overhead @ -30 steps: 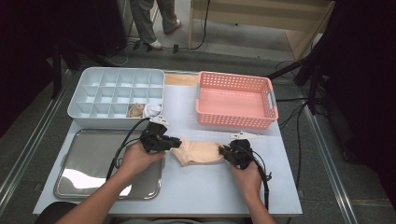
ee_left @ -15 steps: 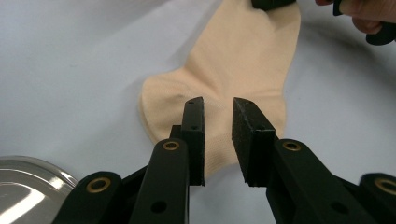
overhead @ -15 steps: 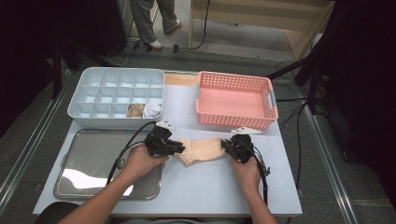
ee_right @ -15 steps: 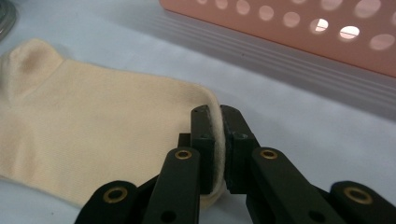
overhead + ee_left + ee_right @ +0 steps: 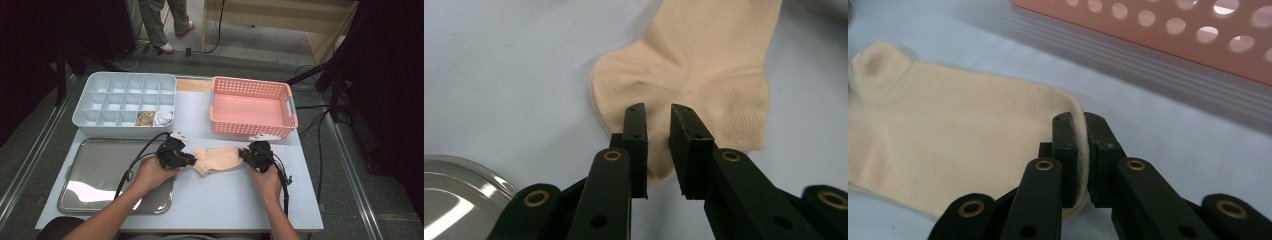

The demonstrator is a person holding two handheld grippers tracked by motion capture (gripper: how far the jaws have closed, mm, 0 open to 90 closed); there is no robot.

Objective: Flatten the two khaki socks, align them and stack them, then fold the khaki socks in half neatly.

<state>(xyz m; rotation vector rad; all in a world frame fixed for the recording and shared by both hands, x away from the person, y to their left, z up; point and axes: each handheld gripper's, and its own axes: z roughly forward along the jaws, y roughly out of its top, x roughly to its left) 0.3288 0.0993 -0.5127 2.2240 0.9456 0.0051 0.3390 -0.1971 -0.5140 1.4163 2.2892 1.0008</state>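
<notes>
Two grippers work one beige sock (image 5: 219, 159), which lies flat on the bench (image 5: 220, 205) with its long axis running left to right between them. The right gripper (image 5: 1082, 122) has its jaws clenched on a fold of fabric at the sock's right end. The left gripper (image 5: 657, 114) hovers with a gap between its jaws, which have just been closing, over the left end without pinching it. The left hand, then, seems the one yet to grasp.
</notes>
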